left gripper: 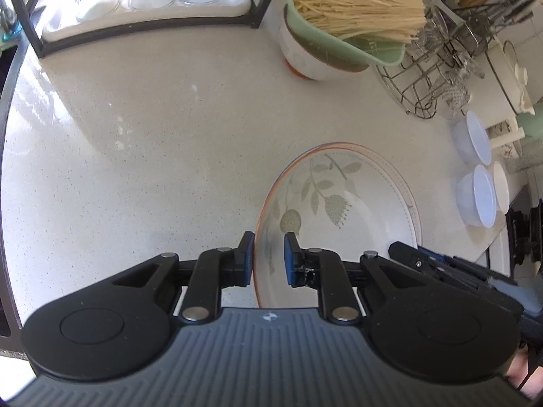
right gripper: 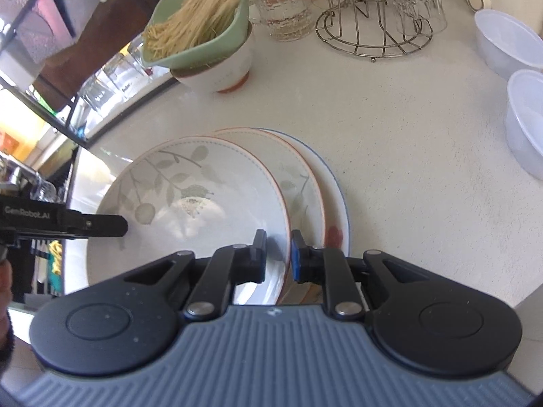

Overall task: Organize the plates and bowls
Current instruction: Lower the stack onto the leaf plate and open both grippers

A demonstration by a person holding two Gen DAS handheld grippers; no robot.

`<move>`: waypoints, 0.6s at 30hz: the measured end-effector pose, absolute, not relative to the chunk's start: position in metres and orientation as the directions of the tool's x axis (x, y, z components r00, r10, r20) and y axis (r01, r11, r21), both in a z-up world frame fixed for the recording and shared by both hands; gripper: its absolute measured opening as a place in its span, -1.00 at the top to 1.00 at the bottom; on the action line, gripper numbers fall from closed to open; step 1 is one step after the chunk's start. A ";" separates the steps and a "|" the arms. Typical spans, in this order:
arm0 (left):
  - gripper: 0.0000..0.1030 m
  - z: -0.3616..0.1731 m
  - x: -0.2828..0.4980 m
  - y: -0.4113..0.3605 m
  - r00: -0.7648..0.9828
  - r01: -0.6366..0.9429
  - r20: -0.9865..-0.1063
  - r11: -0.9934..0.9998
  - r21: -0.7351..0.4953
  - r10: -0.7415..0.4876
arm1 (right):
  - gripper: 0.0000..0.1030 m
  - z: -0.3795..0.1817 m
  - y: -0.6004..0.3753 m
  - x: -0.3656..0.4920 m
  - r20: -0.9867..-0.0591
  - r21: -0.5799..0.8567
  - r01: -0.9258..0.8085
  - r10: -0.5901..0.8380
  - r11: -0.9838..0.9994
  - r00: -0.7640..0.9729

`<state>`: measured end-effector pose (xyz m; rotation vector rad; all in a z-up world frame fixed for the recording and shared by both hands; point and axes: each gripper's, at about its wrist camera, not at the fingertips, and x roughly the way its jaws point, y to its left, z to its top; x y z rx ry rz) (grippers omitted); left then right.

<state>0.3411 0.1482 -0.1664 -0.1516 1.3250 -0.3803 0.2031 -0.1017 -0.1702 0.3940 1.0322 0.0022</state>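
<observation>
A white plate with a green leaf pattern and an orange rim (left gripper: 342, 203) (right gripper: 190, 203) is the top one of three overlapping plates on the pale counter. My left gripper (left gripper: 268, 259) straddles its left rim, jaws a plate-rim width apart. My right gripper (right gripper: 278, 256) straddles its right rim the same way. Under it lie a second orange-rimmed plate (right gripper: 298, 173) and a blue-rimmed plate (right gripper: 334, 196). The left gripper's tip shows in the right wrist view (right gripper: 101, 225). Whether the pads press the rim is unclear.
A white bowl (left gripper: 305, 61) (right gripper: 220, 74) holds a green colander of dry noodles (left gripper: 356, 17) (right gripper: 197, 27). A wire glass rack (left gripper: 427, 78) (right gripper: 373, 27) stands behind. Plastic containers (left gripper: 475, 196) (right gripper: 522, 118) sit right. A black-framed shelf with glasses (left gripper: 142, 6) is at left.
</observation>
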 end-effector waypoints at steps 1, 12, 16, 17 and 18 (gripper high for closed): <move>0.60 -0.166 0.340 0.147 0.196 0.193 -0.915 0.929 -0.317 -0.353 | 0.66 -0.171 -0.101 0.203 -0.837 0.309 0.181 0.177 0.934 0.517; 0.27 -0.165 0.333 0.125 0.236 0.211 -0.933 0.952 -0.222 -0.270 | 0.68 -0.171 -0.099 0.205 -0.831 0.260 0.138 0.149 0.956 0.536; 0.08 -0.163 0.328 0.118 0.243 0.214 -0.936 0.955 -0.206 -0.256 | 0.70 -0.170 -0.101 0.205 -0.825 0.259 0.128 0.150 0.957 0.544; 0.08 -0.163 0.328 0.117 0.244 0.210 -0.937 0.957 -0.201 -0.250 | 0.72 -0.171 -0.101 0.204 -0.824 0.261 0.133 0.149 0.956 0.546; 0.07 -0.162 0.328 0.117 0.245 0.198 -0.937 0.959 -0.203 -0.249 | 0.72 -0.171 -0.101 0.204 -0.823 0.262 0.134 0.149 0.956 0.548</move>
